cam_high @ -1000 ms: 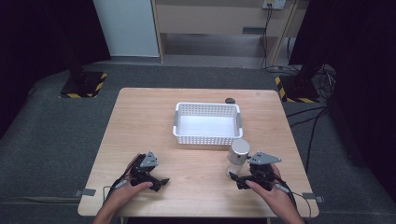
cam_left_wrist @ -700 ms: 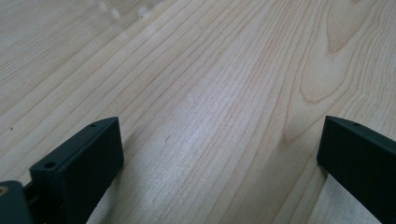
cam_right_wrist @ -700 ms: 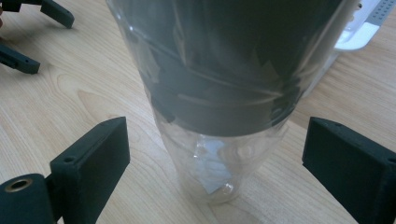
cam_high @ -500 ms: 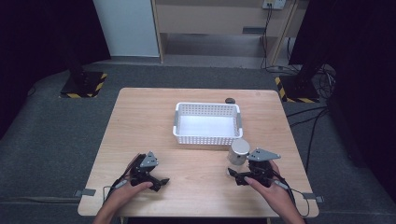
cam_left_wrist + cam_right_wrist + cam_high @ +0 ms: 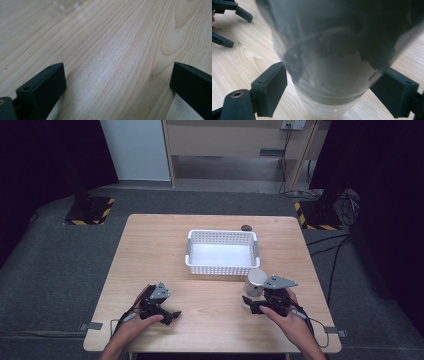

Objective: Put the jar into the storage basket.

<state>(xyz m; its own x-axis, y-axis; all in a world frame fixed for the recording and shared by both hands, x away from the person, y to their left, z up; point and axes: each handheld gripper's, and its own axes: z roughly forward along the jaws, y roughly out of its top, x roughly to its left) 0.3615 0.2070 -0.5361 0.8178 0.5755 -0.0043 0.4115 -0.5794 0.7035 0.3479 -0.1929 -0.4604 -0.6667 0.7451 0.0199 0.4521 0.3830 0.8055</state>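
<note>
Between the 2 black jaws of the right gripper [image 5: 329, 97], saw a clear container [image 5: 324, 50] standing upright on the wooden table [image 5: 242, 62], so close to the camera as to blur. Had just been closing those jaws, from wide down to about half-way, with the container between them. Judged both pads to lie at, or barely off, the container's lower wall. Could not tell whether pressing or merely alongside. Counted that as the grasp step, nearly made but not yet proven. Checked the high view and placed the container right at that gripper's tips, pale on top. Found the near wall of a white basket [image 5: 222, 269] just beyond it, close to the container but seemingly apart from it. Noted a small dark object [image 5: 246, 227] past the basket's far side, well away from either gripper. Well off to the right gripper's left, held the left gripper [image 5: 172, 314] low over bare wood, jaws spread wide, with nothing between them. Took the closing to point to a lift, probably toward the basket straight ahead. Reckoned a gentle squeeze wise, given a thin clear wall apt to flex or slip. Also reckoned on a straight rise to clear the basket's rim.
</note>
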